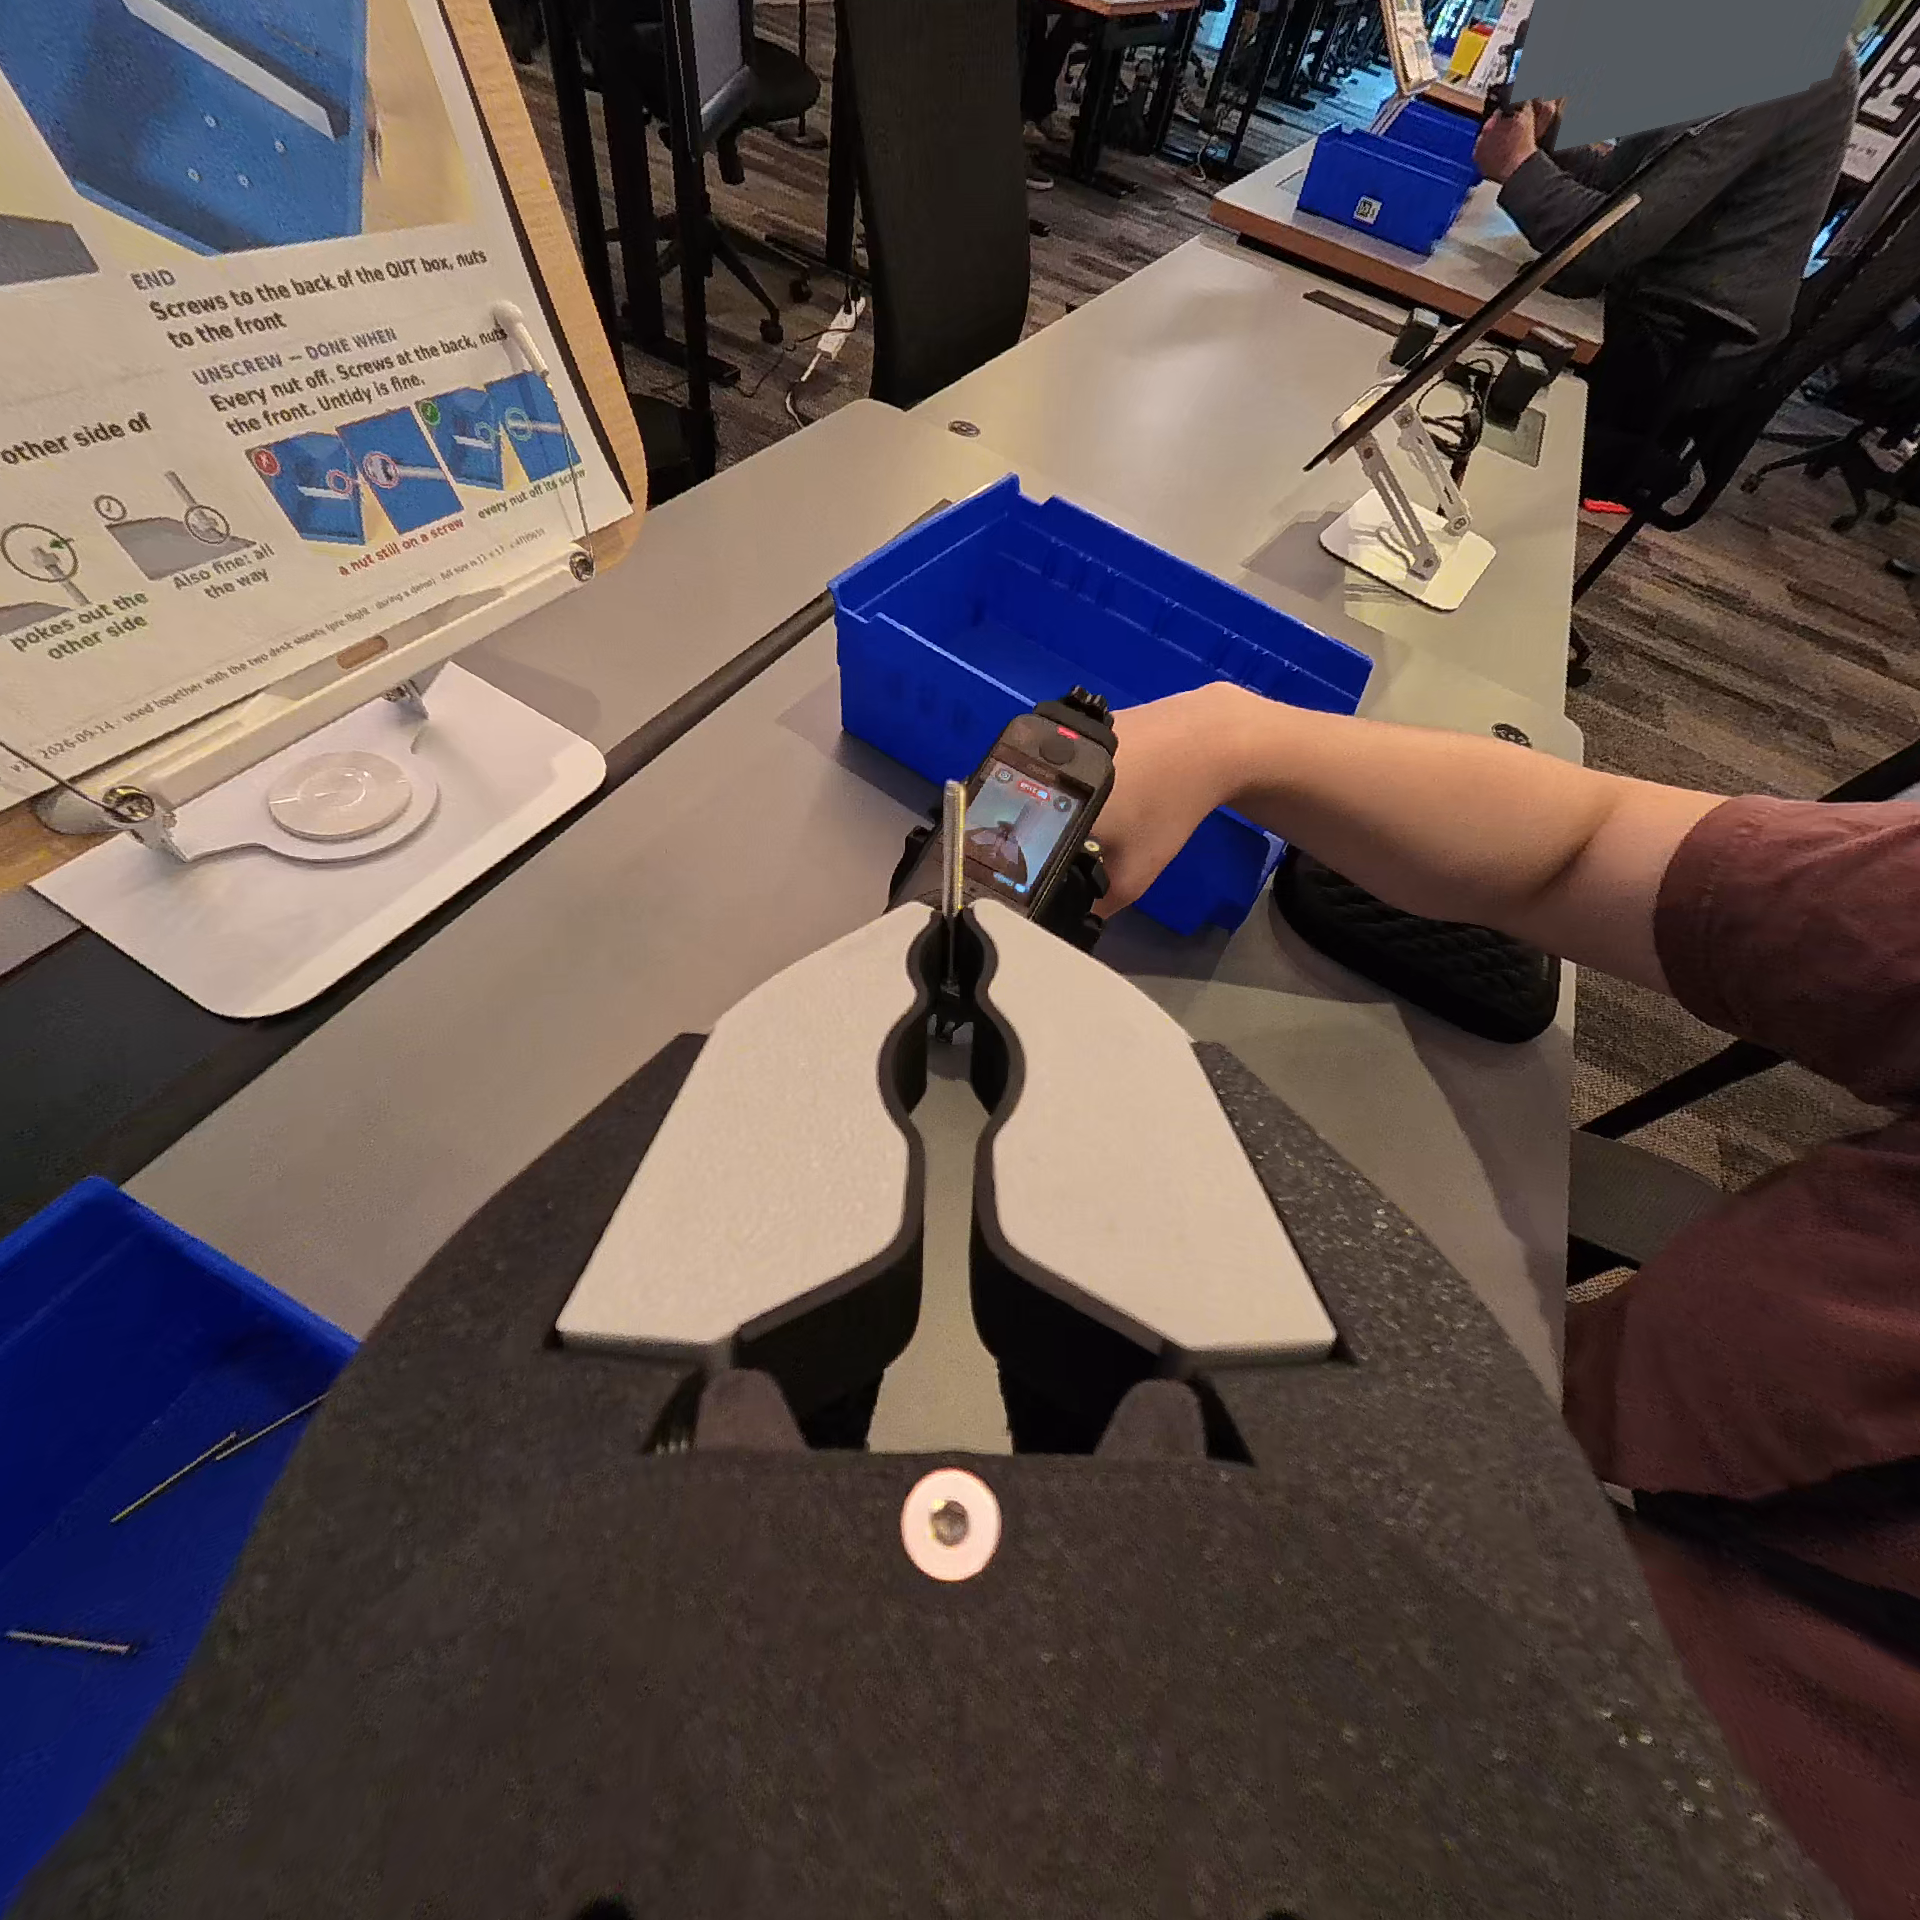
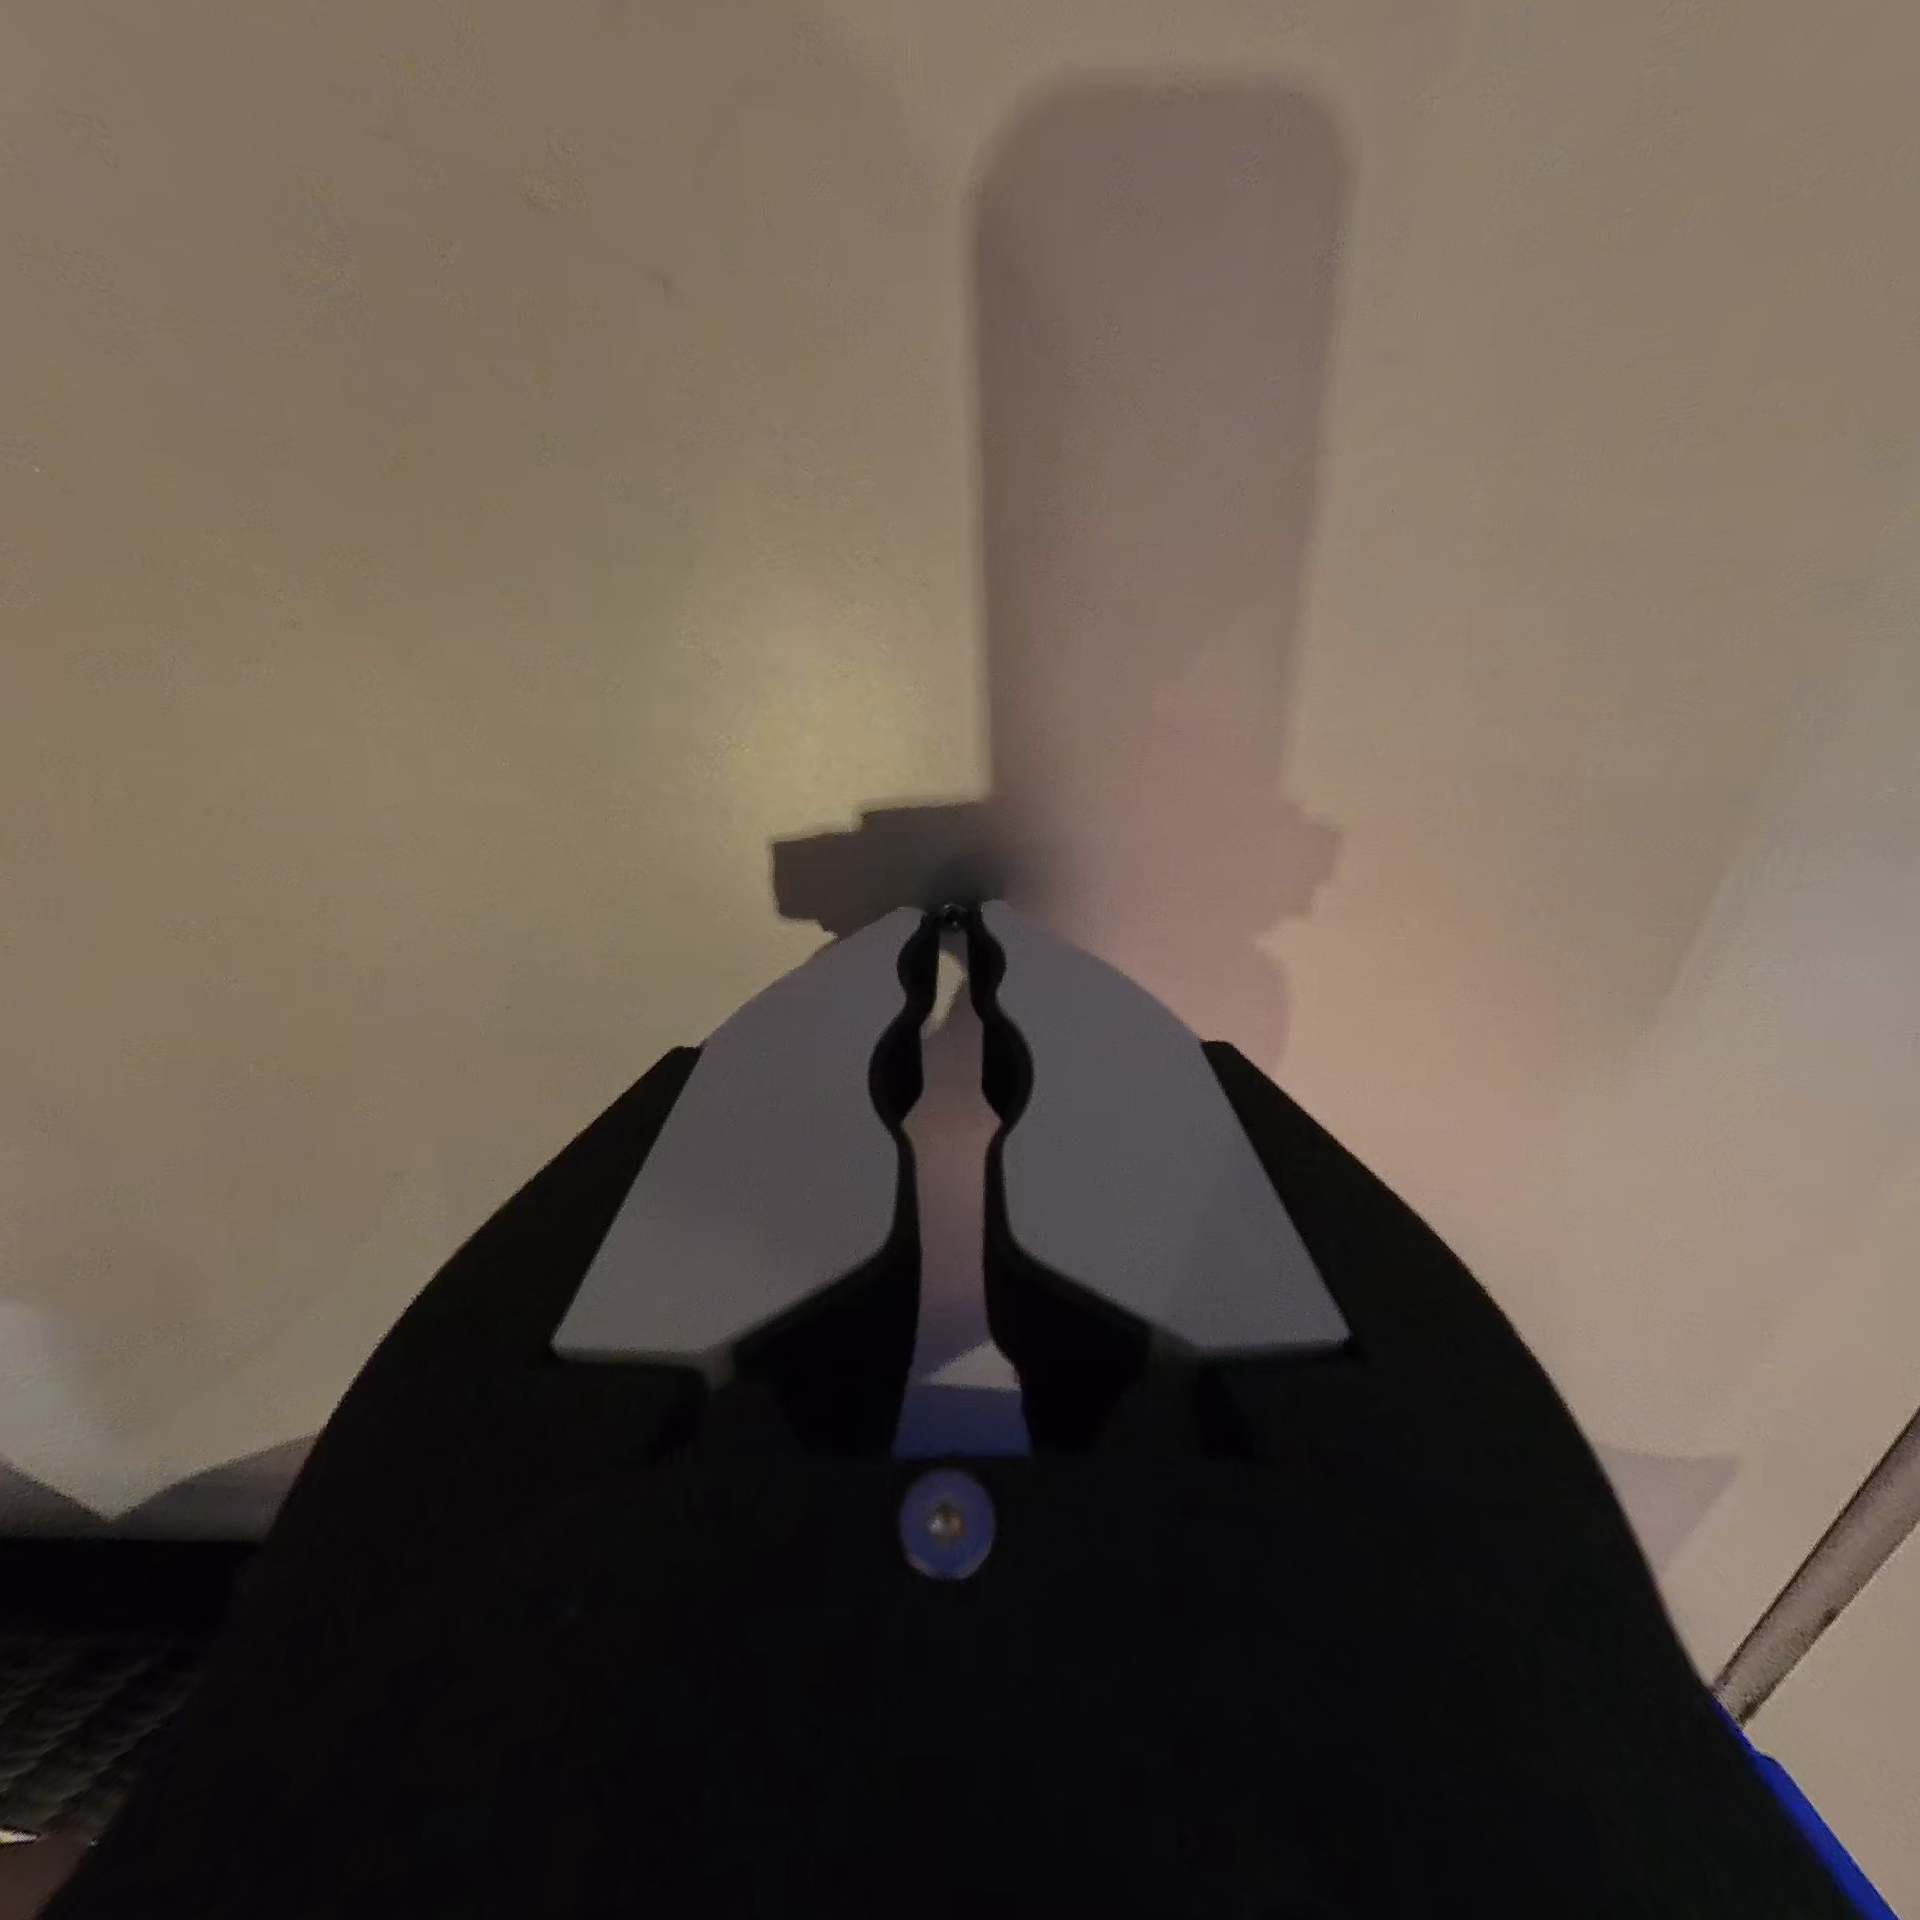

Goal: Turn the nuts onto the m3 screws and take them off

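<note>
Beyond the left claw (image 1: 951, 914) pinching an upright screw (image 1: 953, 847), blue bin (image 1: 1091, 623), right claw (image 2: 951, 914) nipping something tiny (unclear).

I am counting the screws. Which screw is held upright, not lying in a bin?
The screw clamped between the left gripper fingertips. It stands upright, while the other screws lie flat in the near-left blue bin.

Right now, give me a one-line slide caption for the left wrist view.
Left gripper shut on an upright screw, with the right hand beside a blue bin on the grey table.
</note>
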A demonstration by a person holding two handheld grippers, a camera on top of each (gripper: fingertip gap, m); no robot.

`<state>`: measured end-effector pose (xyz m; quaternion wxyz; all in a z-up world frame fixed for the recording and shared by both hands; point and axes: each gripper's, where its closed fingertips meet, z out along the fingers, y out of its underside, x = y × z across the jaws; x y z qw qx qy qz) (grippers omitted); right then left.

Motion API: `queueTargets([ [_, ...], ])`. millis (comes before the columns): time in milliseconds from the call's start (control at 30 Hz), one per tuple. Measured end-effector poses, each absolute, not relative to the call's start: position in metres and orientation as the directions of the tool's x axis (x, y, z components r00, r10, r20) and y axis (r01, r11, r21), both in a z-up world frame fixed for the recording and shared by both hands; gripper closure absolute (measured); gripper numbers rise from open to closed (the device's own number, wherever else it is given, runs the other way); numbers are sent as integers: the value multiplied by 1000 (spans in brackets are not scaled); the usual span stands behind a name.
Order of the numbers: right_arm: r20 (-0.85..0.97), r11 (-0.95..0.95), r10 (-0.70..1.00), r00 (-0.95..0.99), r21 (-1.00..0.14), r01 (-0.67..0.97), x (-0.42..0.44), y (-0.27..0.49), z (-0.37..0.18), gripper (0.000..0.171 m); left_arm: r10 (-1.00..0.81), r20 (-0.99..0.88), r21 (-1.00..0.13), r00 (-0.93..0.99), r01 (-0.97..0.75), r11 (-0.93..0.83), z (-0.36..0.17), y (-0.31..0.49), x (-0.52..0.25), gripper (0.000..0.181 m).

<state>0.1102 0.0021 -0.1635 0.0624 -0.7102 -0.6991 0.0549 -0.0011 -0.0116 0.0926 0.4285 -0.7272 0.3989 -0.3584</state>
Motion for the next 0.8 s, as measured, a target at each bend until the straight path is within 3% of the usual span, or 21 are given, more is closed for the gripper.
queueTargets([
  [200,56,10,998,0,-180,984,116,-1,-159,165,-879,154,-890,451,-322,-322,79,-7,3,179],
  [433,45,-28,998,49,-373,927,123,-14,-102,165,-887,182,-852,423,-382,-357,54,-5,31,179],
  [800,178,46,980,93,-650,758,155,-36,-8,165,-975,62,-868,213,-470,-158,3,-30,125,179],
])
